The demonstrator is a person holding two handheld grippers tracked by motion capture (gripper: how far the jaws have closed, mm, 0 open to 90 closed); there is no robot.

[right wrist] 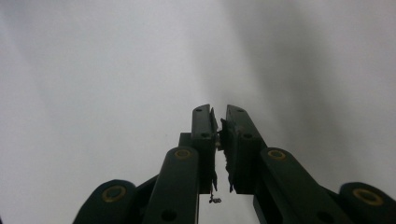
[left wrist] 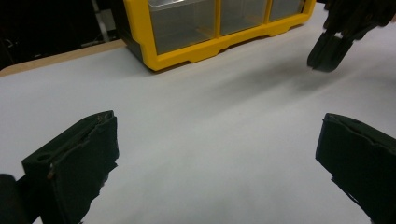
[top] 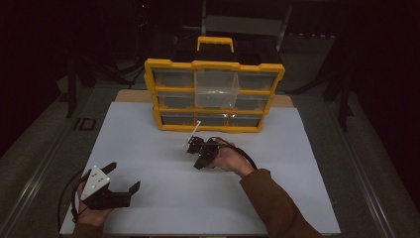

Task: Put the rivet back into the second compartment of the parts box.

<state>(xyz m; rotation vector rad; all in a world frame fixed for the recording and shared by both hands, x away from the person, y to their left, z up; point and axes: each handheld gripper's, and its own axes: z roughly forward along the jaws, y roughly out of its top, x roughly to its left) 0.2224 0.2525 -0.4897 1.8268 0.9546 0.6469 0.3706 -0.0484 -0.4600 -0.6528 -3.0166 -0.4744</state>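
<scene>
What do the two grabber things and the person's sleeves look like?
Both grabbers are black. The left gripper has two thick blocky jaws, a grey three-cornered plate with small white dots on top, and a black cable trailing off. The right gripper has slim jaws on arms with brass-coloured rivets. The sleeve is brown.

White table top [top: 148,148], yellow drawer organizer [top: 214,64] standing at its back

the thin white stick [top: 194,133] at the right gripper [top: 192,145] is showing too small to identify; the organizer [left wrist: 210,28] is running past the frame's top edge.
</scene>
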